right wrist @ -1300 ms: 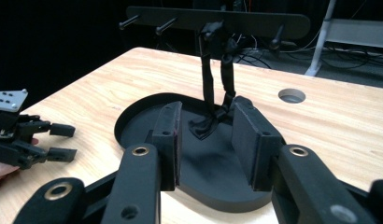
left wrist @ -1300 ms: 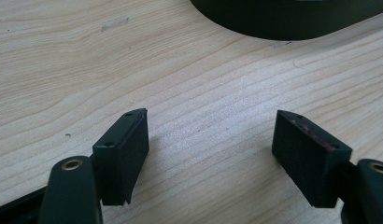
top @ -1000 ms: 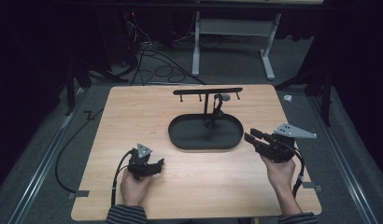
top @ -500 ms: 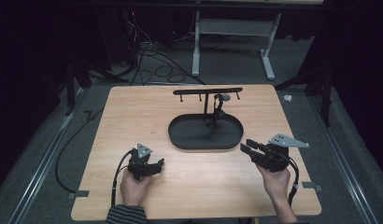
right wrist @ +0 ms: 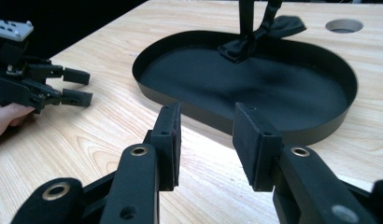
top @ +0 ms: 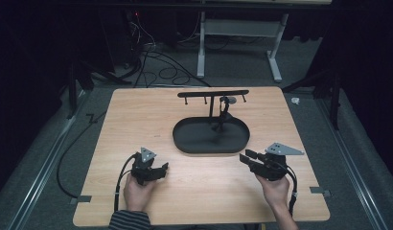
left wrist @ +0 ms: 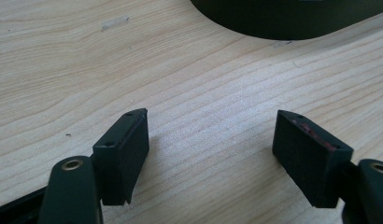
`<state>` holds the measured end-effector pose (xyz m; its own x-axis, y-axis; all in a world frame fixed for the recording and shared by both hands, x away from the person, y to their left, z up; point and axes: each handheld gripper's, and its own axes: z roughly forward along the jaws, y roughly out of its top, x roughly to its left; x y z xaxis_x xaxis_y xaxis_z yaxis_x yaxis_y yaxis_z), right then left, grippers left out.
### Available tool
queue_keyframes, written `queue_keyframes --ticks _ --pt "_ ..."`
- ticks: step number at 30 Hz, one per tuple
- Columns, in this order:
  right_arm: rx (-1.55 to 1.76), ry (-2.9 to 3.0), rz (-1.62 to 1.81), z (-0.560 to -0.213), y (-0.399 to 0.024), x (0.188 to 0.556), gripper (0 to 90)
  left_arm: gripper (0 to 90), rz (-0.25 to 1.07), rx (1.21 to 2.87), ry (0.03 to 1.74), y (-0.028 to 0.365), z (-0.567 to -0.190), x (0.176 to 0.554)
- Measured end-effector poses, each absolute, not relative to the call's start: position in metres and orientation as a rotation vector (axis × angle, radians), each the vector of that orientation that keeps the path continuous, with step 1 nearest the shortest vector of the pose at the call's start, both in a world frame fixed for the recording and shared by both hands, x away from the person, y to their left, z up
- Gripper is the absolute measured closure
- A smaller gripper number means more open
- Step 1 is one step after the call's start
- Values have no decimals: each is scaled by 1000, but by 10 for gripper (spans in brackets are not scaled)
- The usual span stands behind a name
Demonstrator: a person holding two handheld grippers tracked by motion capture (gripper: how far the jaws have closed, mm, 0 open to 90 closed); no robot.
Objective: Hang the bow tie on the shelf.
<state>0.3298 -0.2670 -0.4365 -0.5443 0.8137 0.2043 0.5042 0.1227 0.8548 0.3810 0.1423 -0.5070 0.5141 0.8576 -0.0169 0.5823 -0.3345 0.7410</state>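
this looks like a lab or recording room rather than a home. a bare wooden table (top: 137, 120) stands on grey carpet (top: 55, 163), well beyond the left gripper (top: 158, 171) and right gripper (top: 247, 159). loose black cables (top: 156, 62) lie on the floor past the table's far edge, beside the white metal legs of a desk frame (top: 276, 52). dark surroundings close in on both sides, and tape marks (top: 83, 198) sit at the table's near corners.
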Motion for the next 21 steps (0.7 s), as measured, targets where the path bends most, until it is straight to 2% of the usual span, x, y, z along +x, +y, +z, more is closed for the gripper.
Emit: queue_keyframes --ticks 21 --pt "1311 2227 1143 -488 -236 348 607 276 498 2050 1171 142 -507 381"
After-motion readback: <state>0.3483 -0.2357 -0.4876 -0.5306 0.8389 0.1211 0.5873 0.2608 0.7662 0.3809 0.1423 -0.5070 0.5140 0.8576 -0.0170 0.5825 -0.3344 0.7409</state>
